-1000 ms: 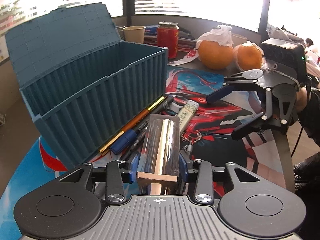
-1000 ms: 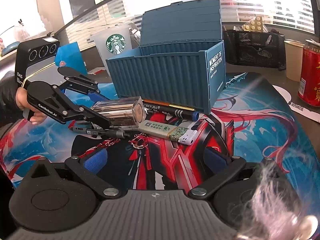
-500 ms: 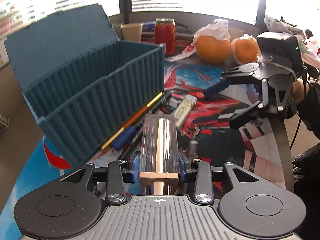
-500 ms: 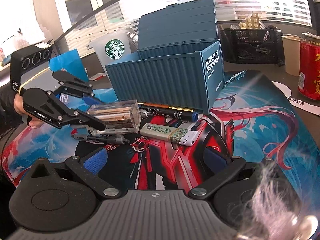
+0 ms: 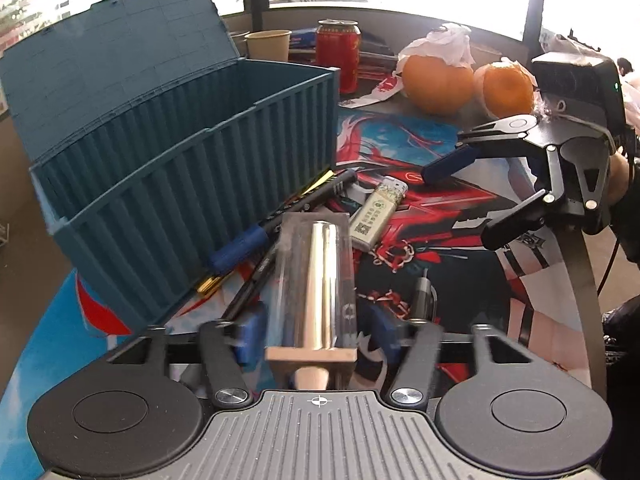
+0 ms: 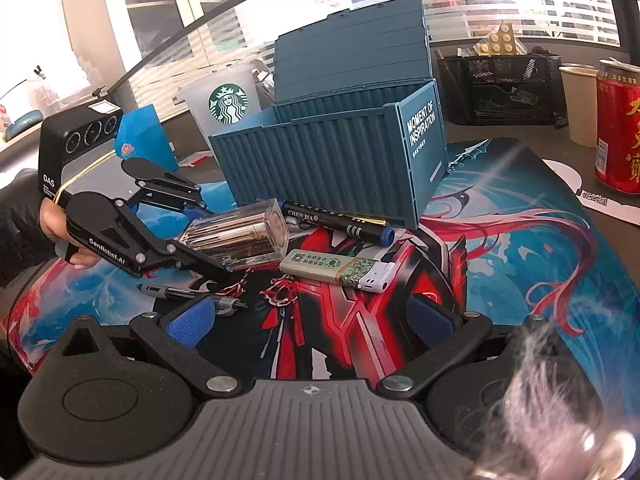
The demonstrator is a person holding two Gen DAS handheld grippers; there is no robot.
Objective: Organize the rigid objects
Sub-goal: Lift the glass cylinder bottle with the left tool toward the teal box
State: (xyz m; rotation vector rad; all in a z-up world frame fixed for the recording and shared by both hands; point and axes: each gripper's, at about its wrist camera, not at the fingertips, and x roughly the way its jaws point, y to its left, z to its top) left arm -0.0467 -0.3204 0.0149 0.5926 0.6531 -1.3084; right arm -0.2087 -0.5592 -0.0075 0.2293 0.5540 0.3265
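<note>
A clear plastic case (image 5: 316, 280) with a metallic cylinder inside lies between the pads of my left gripper (image 5: 316, 334). The jaws are opening, and a gap shows on each side of the case. The right wrist view shows the same case (image 6: 240, 240) low over the mat, in front of the open blue container box (image 6: 340, 168). Pens (image 5: 280, 216) lean along the box (image 5: 192, 184) and a green-white lighter (image 5: 378, 212) lies beside them. My right gripper (image 6: 312, 318) hovers open over the mat with nothing in it, to the right (image 5: 468, 196) of the lighter.
Two oranges (image 5: 436, 84), a red can (image 5: 338, 56) and a paper cup (image 5: 268, 46) stand behind the printed mat. A Starbucks cup (image 6: 224, 100) and a black mesh basket (image 6: 496, 88) flank the box. Another pen (image 6: 188, 294) lies near my right gripper.
My left gripper's jaws have spread away from the clear case, which they held tightly before. The right gripper has stayed in place.
</note>
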